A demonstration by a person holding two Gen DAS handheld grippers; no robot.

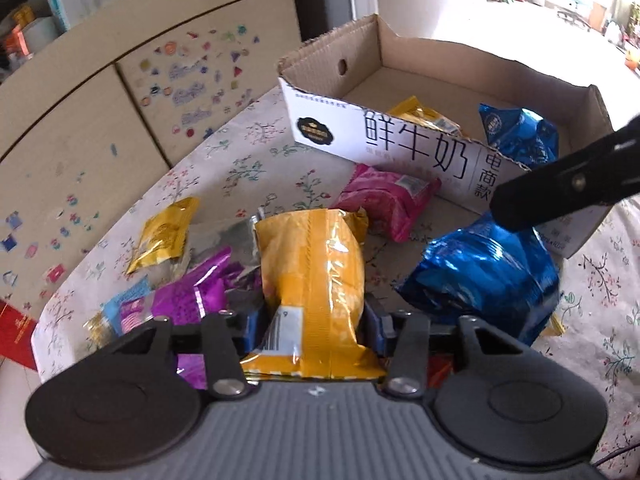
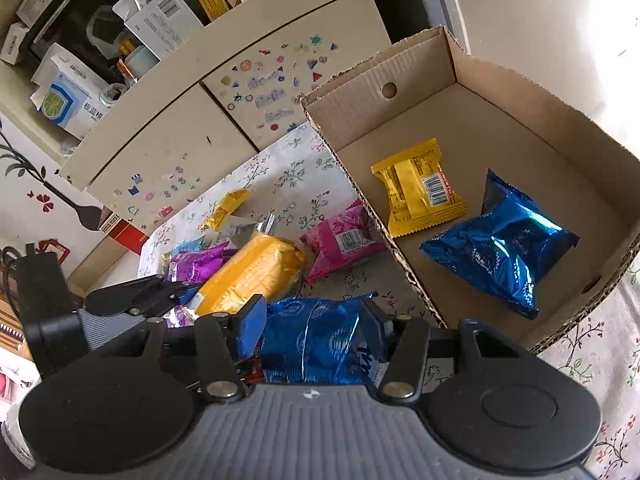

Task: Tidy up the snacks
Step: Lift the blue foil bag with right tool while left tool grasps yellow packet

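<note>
Snacks are mid-sort: two packets already lie in the cardboard box (image 2: 472, 128), two more are in the grippers, and several wait loose on the counter (image 1: 248, 168).

Left gripper (image 1: 316, 320) is clamped on a big yellow bag (image 1: 312, 276), its blue-padded fingers pressing the bag's lower sides; the bag stands out straight ahead of it. Right gripper (image 2: 312, 336) is likewise closed on a blue foil bag (image 2: 316, 340), squeezed between its two fingers. In the left wrist view that same blue bag sits just to the right of the yellow one, with a black finger of the right gripper above it.

Just beyond the left gripper, ahead and slightly right, a pink packet (image 1: 384, 200) lies on the flowered cloth against the box's near wall. To the left are a purple packet (image 1: 192, 296), a light-blue one partly buried beneath it, and, a little farther ahead, a small gold packet (image 1: 164, 236).

Ahead and to the right of the right gripper, the box stands open on the counter. Inside it a yellow packet (image 2: 420, 188) lies flat with its barcode up, and a second blue foil packet (image 2: 504, 244) lies beside it, the two close together; the rest of the box floor is bare.

Judging by this, the work is under halfway done: both held bags need placing in the box, then at least four loose packets remain.
</note>
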